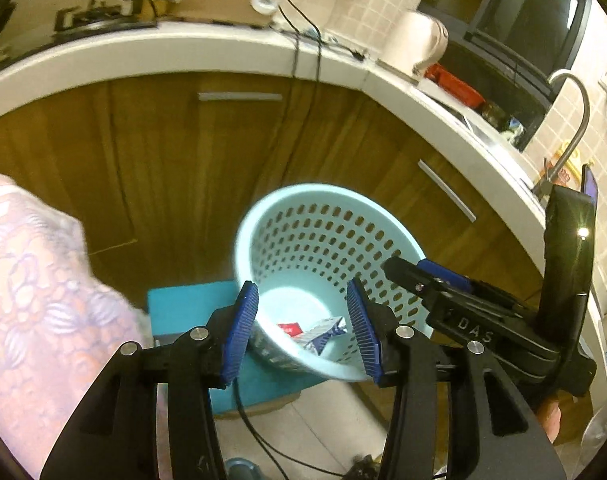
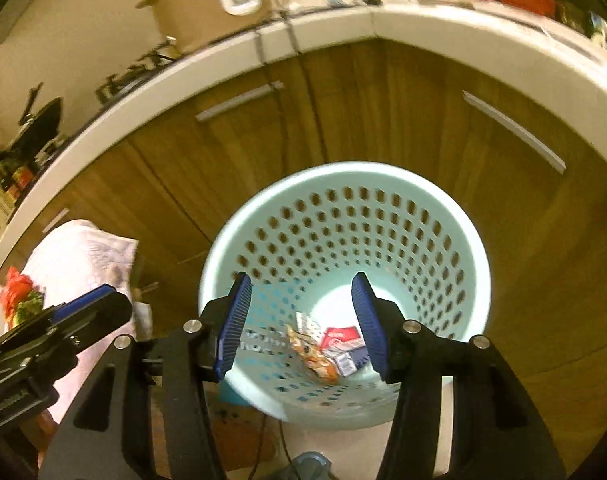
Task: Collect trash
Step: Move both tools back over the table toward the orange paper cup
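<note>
Both the left gripper (image 1: 301, 326) and the right gripper (image 2: 301, 320) hang with fingers released and empty above the pale blue basket (image 2: 475, 248) standing near the wooden cabinets (image 2: 383, 112), while the trash (image 2: 327, 348), several small wrappers, lies on its bottom, well below the fingers.

White countertop (image 1: 183, 46) over wooden cabinet doors (image 1: 163, 152), curved faucet (image 1: 571, 120), patterned pink cloth (image 1: 35, 280) at left.

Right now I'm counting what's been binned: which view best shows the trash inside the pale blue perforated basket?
The right wrist view: it looks down at the wrappers in the basket. The left wrist view shows fewer scraps.
</note>
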Available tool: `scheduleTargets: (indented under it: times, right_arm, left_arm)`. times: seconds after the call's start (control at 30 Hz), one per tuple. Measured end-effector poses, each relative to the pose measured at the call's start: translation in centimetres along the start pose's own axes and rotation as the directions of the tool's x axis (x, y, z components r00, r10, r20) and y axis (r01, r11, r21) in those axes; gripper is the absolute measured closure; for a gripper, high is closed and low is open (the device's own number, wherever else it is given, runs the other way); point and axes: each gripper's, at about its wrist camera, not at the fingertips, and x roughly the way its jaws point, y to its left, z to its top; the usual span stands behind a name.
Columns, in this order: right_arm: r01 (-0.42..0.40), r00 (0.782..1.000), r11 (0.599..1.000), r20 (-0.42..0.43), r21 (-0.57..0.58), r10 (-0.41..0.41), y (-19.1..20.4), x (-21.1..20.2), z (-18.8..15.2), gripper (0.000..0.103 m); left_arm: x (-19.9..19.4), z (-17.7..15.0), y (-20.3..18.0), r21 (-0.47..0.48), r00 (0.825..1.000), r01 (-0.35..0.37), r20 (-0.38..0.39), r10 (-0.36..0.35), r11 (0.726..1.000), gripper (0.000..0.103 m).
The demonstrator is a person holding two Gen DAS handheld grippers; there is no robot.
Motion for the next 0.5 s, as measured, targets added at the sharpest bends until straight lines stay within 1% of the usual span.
scheduleTargets:
  times: [0.1,0.17,0.23,0.3,0.37,0.4,0.47,0.5]
  right_arm:
    - [-0.03,0.999,0.999,0.043,-0.044,0.031,2.5,-1.7,0.1,0.054]
    - [-0.068,0.995,0.994,0.067,-0.081,0.074,4.6,-2.9,0.2,0.054]
    - [-0.116,0.988,0.986,0.084,-0.122,0.126,6.8,-4.1,0.1,0.054]
    - [-0.153,0.981,0.974,0.097,-0.168,0.171,9.4,-5.0,-0.1,0.054]
    - [-0.188,0.971,0.955,0.103,-0.229,0.216,12.5,-6.0,-0.6,0.054]
    - [-0.201,0.967,0.946,0.105,-0.254,0.234,13.8,-6.4,-0.9,0.054]
    - [-0.231,0.956,0.923,0.105,-0.308,0.275,16.8,-7.0,-1.6,0.054]
    - [-0.243,0.952,0.913,0.101,-0.329,0.29,18.1,-7.2,-1.9,0.054]
  left_arm:
    - [-3.0,-0.4,0.9,-0.017,0.998,-0.027,0.054,0.028,0.999,0.058]
    - [-5.7,-1.0,2.0,-0.039,0.994,-0.045,0.1,0.049,0.998,0.058]
    - [-8.8,-1.6,3.4,-0.068,0.986,-0.073,0.147,0.082,0.995,0.058]
    - [-11.2,-2.1,4.7,-0.096,0.977,-0.094,0.18,0.11,0.991,0.058]
    - [-14.1,-3.0,6.4,-0.14,0.963,-0.128,0.217,0.157,0.982,0.058]
    - [-15.8,-3.5,7.5,-0.169,0.953,-0.147,0.239,0.185,0.975,0.058]
    - [-18.1,-4.3,9.0,-0.208,0.938,-0.175,0.263,0.227,0.962,0.058]
    - [-19.7,-4.9,10.1,-0.238,0.923,-0.204,0.276,0.268,0.949,0.058]
